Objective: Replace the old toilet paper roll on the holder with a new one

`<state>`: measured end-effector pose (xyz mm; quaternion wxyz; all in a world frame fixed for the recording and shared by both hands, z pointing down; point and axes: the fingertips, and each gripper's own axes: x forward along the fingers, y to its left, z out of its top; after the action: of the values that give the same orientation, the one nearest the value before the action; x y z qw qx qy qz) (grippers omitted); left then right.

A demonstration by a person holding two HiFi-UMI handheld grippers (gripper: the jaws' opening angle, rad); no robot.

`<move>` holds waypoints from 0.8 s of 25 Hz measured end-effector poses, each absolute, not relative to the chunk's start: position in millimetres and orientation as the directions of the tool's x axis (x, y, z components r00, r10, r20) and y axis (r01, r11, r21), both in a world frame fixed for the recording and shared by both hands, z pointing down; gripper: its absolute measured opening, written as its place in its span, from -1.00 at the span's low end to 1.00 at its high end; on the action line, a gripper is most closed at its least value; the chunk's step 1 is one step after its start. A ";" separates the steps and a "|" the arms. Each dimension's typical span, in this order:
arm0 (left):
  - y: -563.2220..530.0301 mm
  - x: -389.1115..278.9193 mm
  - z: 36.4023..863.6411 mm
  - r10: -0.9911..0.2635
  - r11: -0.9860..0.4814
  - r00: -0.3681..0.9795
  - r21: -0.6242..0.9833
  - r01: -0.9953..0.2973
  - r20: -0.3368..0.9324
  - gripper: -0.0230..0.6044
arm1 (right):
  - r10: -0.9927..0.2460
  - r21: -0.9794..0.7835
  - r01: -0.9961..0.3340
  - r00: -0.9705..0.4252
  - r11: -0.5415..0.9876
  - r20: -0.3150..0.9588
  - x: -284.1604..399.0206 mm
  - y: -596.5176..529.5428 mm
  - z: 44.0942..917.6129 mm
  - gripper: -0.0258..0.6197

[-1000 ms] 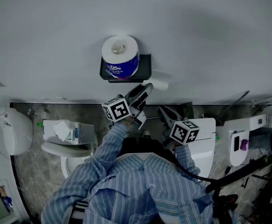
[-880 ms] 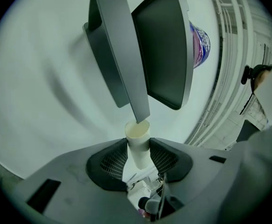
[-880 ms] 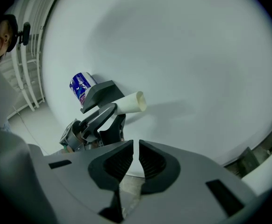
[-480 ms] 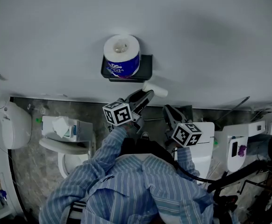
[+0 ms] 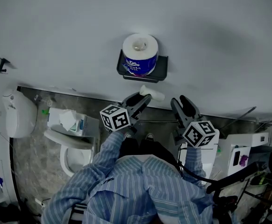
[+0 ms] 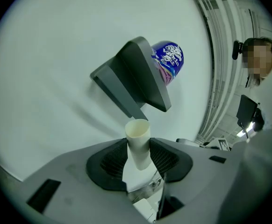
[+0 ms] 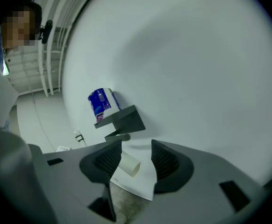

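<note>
Although only a bare, smooth cardboard tube (image 6: 138,143) is left of the old roll, the left gripper (image 5: 143,99) pinches it between ribbed black pads, just below the dark grey holder (image 5: 160,70) and, it seems, apart from it. On the holder's flat shelf stands the new roll (image 5: 140,53) in blue printed wrap. The right gripper (image 5: 183,105), beside the tube, has just been opening its jaws, and nothing is between them. Lower left stand a toilet (image 5: 66,149) and a tissue box (image 5: 75,123).
</note>
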<state>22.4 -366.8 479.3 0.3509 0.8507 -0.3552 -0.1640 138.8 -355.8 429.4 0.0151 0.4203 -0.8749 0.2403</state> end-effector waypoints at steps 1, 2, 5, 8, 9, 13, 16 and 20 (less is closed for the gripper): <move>-364.4 17.4 478.9 -0.726 -0.497 0.687 0.711 -0.497 -0.028 -0.44 | -0.727 -0.380 -0.742 -0.652 0.552 0.217 134.2 -358.5 420.0 -0.34; -362.0 11.8 478.5 -0.733 -0.493 0.680 0.710 -0.503 -0.027 -0.44 | -0.727 -0.358 -0.742 -0.655 0.567 0.206 129.1 -361.5 411.1 -0.30; -354.5 -6.0 477.1 -0.751 -0.481 0.660 0.704 -0.523 -0.023 -0.44 | -0.721 -0.341 -0.724 -0.674 0.600 0.163 111.2 -370.0 385.7 -0.21; -346.8 -23.4 477.3 -0.768 -0.471 0.641 0.689 -0.551 -0.012 -0.44 | -0.700 -0.319 -0.693 -0.705 0.647 0.112 91.1 -375.0 360.8 -0.15; -344.3 -28.9 478.0 -0.773 -0.466 0.635 0.686 -0.559 -0.008 -0.44 | -0.692 -0.299 -0.686 -0.715 0.664 0.103 84.0 -376.1 353.6 -0.13; -333.6 -50.8 485.5 -0.791 -0.437 0.611 0.685 -0.582 0.014 -0.44 | -0.667 -0.162 -0.674 -0.738 0.721 0.102 53.3 -381.1 329.8 -0.07; -327.3 -65.8 491.2 -0.807 -0.411 0.589 0.690 -0.595 0.027 -0.44 | -0.663 -0.074 -0.671 -0.741 0.738 0.102 31.3 -386.9 313.8 -0.01; -321.0 -81.3 491.0 -0.822 -0.400 0.569 0.691 -0.603 0.020 -0.44 | -0.687 -0.011 -0.690 -0.722 0.724 0.085 9.8 -396.5 296.2 0.08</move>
<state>-81.3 -321.0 491.0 0.3339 0.8203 -0.4344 -0.1644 9.8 -396.5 296.2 0.0374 0.3709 -0.9277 0.0210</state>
